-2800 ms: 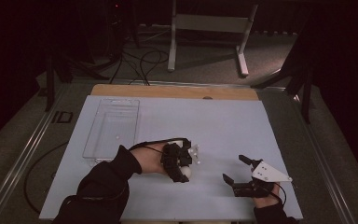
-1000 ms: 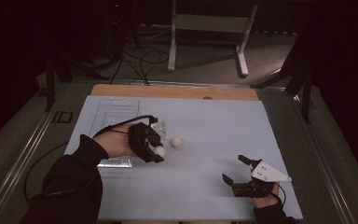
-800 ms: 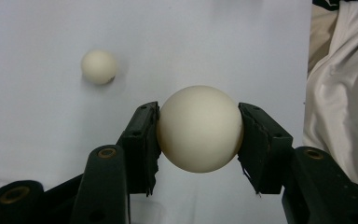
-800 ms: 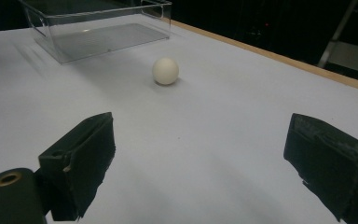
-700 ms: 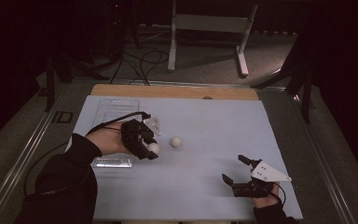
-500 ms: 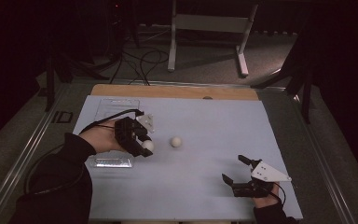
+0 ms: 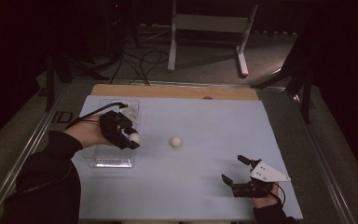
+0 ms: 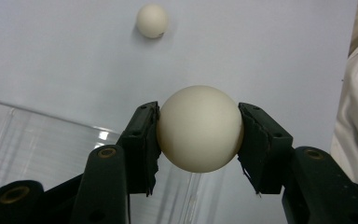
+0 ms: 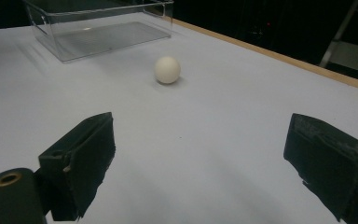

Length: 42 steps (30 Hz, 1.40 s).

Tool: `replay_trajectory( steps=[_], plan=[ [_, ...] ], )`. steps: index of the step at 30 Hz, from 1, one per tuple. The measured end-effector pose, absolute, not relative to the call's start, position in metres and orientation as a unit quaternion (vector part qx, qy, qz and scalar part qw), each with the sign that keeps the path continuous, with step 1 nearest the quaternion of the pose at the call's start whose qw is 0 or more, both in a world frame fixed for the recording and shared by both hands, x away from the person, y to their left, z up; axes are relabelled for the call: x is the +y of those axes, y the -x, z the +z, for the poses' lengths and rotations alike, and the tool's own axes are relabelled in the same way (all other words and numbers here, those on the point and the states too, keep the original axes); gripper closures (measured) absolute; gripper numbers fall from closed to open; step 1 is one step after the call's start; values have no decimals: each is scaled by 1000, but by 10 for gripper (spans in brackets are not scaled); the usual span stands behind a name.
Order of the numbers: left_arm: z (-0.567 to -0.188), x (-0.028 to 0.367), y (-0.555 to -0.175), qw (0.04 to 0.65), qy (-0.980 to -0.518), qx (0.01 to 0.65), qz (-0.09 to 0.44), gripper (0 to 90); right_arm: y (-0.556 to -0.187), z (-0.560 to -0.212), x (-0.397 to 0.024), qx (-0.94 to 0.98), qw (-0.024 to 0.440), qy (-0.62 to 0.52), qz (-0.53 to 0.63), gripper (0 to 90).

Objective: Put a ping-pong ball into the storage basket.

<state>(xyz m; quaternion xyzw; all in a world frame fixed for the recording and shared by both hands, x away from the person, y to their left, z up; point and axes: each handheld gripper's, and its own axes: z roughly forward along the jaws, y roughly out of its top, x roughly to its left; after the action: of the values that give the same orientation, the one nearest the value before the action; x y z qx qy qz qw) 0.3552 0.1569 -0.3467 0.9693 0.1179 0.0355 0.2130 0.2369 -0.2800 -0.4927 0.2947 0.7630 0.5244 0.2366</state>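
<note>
Left gripper (image 8: 198, 135): clamped on smooth cream ball (image 8: 199, 128), over clear plastic box (image 7: 103, 156) rim.
Second ball (image 7: 176, 141): loose on mat, unobstructed.
Right gripper (image 9: 200, 163): jaws wide, empty.

We note a cream-white ball (image 8: 199, 128), smooth, round and matt, clamped at its widest point between the two black pads of the left gripper (image 7: 129, 139). It is held above the near right edge of a clear plastic tray (image 7: 103, 158), over the rim rather than inside. The tray is shallow, rectangular and upright on the pale blue mat. We record a second ball (image 7: 176, 141) of the same kind resting on the mat, well apart to the tray's right.
</note>
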Motion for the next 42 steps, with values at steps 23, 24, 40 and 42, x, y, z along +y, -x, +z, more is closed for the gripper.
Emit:
replay_trajectory(
  steps=[23, 24, 40, 42],
  plan=[
    [-367, 187, -373, 217, -961, 164, 49, 518, -237, -493, -280, 763, 234, -294, 525, 87],
    [-369, 187, -374, 216, -961, 166, 48, 517, -237, -493, -280, 763, 235, -295, 525, 87],
    [-389, 189, -381, 204, -963, 172, 44, 518, -237, -492, -280, 763, 235, -295, 526, 87],
    [-393, 188, -381, 201, -963, 172, 44, 517, -236, -492, -281, 762, 235, -295, 526, 87]
  ],
)
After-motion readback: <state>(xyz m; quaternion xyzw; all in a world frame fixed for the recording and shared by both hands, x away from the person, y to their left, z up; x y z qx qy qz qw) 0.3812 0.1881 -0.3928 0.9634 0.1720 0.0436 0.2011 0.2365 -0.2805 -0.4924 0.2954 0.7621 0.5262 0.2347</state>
